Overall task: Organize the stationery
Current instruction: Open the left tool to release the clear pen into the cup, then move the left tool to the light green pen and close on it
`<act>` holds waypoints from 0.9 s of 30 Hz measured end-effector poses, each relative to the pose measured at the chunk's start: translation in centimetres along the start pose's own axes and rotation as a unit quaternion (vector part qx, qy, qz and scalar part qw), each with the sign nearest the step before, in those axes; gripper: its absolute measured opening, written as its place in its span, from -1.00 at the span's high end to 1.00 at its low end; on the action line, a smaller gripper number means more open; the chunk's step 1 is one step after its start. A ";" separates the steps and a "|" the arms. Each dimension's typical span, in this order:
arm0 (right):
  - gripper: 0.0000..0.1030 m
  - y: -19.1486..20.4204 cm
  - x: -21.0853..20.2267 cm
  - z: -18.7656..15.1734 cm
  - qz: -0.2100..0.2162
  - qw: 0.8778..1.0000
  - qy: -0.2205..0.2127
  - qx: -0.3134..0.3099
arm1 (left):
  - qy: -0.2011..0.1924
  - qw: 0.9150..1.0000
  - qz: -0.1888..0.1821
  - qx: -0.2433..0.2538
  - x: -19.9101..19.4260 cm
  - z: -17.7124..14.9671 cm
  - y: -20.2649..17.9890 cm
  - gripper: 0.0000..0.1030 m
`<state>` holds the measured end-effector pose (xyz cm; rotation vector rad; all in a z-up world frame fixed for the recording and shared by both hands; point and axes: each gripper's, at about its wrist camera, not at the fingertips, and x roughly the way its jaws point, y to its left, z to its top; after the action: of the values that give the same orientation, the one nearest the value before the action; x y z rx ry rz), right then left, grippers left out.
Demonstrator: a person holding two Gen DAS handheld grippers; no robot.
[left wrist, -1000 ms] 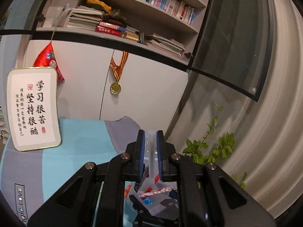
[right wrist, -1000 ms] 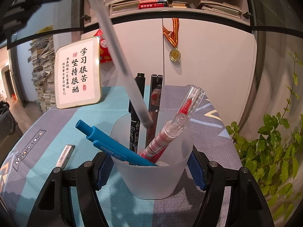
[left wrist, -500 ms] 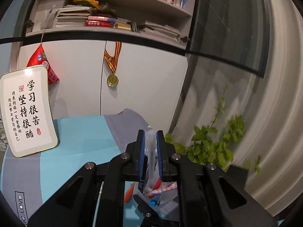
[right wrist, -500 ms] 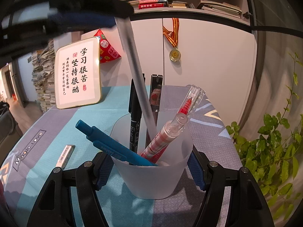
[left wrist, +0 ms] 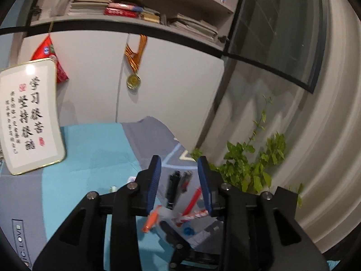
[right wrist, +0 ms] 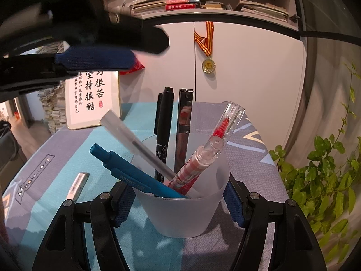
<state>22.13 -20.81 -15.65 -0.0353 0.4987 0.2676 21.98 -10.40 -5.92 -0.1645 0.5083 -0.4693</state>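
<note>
Plaque [right wrist: 92, 99]: at ten o'clock, gold-rimmed, upright on the mat.
Medal [right wrist: 208, 65]: at twelve, hanging on a striped ribbon against the white cupboard [right wrist: 248, 79].
Shelf [right wrist: 203, 4]: above, stacked with books.
Plant [right wrist: 325, 180]: at three, green leaves beside the table.
Mat [right wrist: 56, 180]: teal and grey, covering the table.
</note>
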 end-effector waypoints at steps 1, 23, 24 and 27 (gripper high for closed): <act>-0.39 0.0 0.0 0.0 0.000 1.000 0.000 0.000 | -0.003 1.000 0.005 -0.004 -0.4 0.2 0.4 0.39; -0.39 -0.2 0.2 0.0 0.002 1.000 0.006 0.002 | 0.211 0.969 0.124 -0.026 8.3 -8.6 7.2 0.65; -0.39 -0.2 0.2 0.0 0.002 1.000 0.006 0.002 | 0.218 0.968 0.121 -0.024 8.4 -8.8 7.2 0.74; -0.39 -0.2 0.2 0.0 0.002 1.000 0.006 0.002 | 0.218 0.968 0.123 -0.014 8.0 -8.9 7.1 0.84</act>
<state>22.39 -20.97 -15.78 -0.0323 0.5115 0.2702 26.45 -8.30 -18.94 -0.0213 0.9548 -0.2515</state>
